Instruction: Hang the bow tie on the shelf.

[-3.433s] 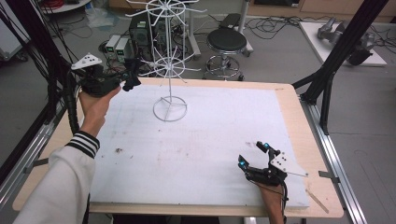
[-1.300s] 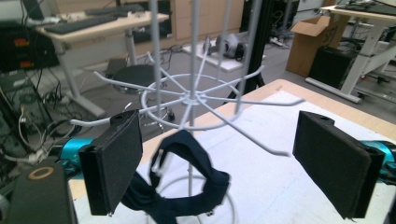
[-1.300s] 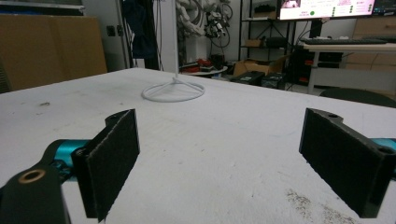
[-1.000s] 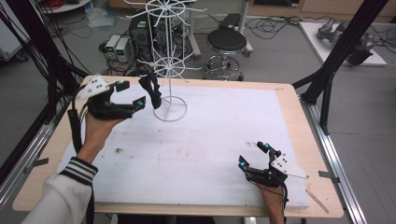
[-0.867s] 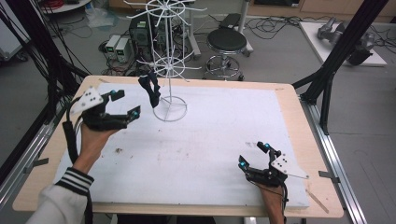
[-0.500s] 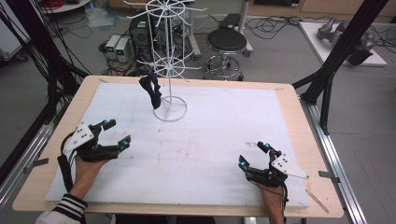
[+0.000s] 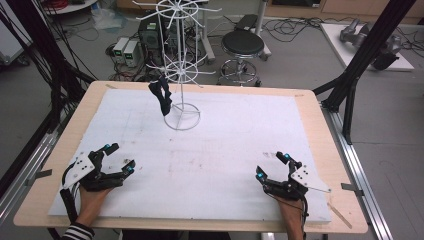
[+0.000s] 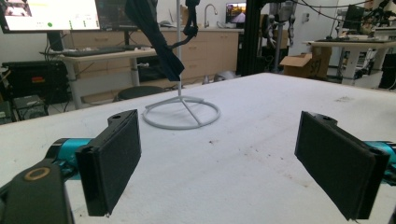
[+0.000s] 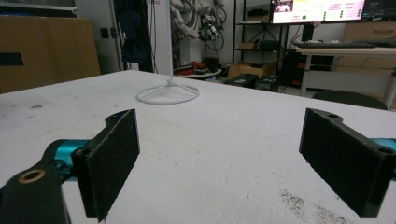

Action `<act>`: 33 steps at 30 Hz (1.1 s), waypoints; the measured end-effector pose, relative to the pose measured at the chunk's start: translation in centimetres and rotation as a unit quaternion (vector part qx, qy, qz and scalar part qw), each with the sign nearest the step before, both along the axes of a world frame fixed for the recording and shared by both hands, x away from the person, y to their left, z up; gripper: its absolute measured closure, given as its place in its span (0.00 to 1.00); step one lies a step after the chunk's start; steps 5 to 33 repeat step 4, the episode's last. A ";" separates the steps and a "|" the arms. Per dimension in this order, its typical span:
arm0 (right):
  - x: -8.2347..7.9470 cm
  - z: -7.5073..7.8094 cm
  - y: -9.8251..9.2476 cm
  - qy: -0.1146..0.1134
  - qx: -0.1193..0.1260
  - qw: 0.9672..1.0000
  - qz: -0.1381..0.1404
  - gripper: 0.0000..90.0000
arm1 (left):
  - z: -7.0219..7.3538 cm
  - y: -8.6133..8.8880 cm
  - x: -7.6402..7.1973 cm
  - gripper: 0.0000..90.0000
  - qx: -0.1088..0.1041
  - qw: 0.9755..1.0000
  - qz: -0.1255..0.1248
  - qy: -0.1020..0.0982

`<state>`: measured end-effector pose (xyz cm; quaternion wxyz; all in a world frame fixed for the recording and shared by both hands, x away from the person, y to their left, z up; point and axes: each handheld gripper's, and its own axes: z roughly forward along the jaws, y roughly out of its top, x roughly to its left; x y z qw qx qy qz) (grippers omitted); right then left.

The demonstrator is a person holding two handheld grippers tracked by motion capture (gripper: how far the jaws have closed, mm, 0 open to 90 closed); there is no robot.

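Black-jawed, the left gripper (image 7: 116, 156) and right gripper (image 7: 272, 166) rested low at the table's (image 7: 300, 107) near corners, both spread wide and empty, aimed toward the white wire rack (image 7: 181, 65) holding a dark cloth (image 7: 161, 95).

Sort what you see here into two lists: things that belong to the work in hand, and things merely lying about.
Belonging to the work:
white wire rack
dark cloth hanging on it
left claw, open
right claw, open

Lying about:
stool behind the table
boxes on the floor
cables on the floor
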<state>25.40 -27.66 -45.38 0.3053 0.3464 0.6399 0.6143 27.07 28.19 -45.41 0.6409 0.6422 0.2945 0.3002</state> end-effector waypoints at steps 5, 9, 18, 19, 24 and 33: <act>-0.1 0.0 0.0 -0.002 0.001 1.000 0.000 0.12 | 0.0 0.0 -0.1 0.16 -0.004 1.000 0.005 -0.003; -0.1 0.0 0.0 -0.002 0.001 1.000 0.000 0.12 | 0.0 0.0 -0.1 0.16 -0.004 1.000 0.005 -0.003; -0.1 0.0 0.0 -0.002 0.001 1.000 0.000 0.12 | 0.0 0.0 -0.1 0.16 -0.004 1.000 0.005 -0.003; -0.1 0.0 0.0 -0.002 0.001 1.000 0.000 0.12 | 0.0 0.0 -0.1 0.16 -0.004 1.000 0.005 -0.003; -0.1 0.0 0.0 -0.002 0.001 1.000 0.000 0.12 | 0.0 0.0 -0.1 0.16 -0.004 1.000 0.005 -0.003; -0.1 0.0 0.0 -0.002 0.001 1.000 0.000 0.12 | 0.0 0.0 -0.1 0.16 -0.004 1.000 0.005 -0.003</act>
